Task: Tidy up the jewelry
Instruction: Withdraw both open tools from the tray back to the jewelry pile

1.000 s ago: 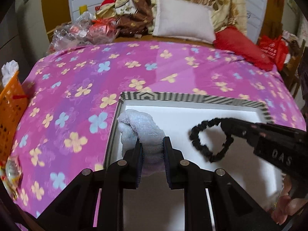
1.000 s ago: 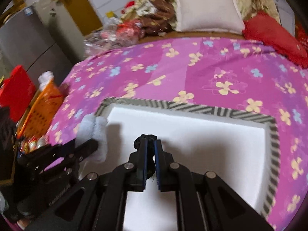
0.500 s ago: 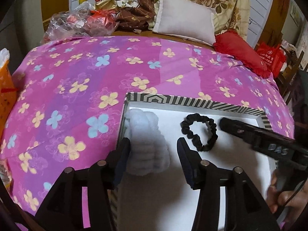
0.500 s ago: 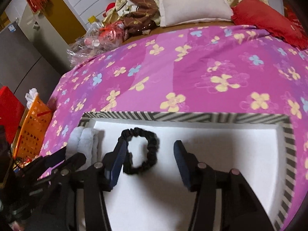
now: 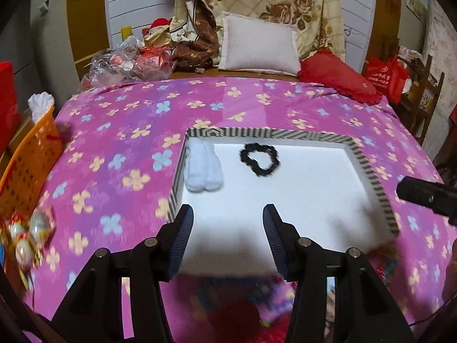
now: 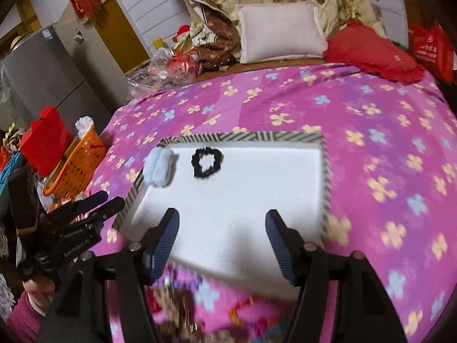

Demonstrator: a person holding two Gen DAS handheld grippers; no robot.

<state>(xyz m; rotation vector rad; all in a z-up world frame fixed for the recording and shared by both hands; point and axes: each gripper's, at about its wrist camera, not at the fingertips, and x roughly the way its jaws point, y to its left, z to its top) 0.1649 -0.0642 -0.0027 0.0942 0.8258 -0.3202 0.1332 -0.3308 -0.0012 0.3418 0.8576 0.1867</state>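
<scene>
Lying beyond hand-held gripper: scrunchie

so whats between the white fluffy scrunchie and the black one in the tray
Nothing: only bare white tray floor separates the white scrunchie from the black scrunchie. Both wrist views show it.

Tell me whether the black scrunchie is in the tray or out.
In. The scrunchie lies flat on the white floor of the tray, near its far rim, apart from both open grippers.
</scene>
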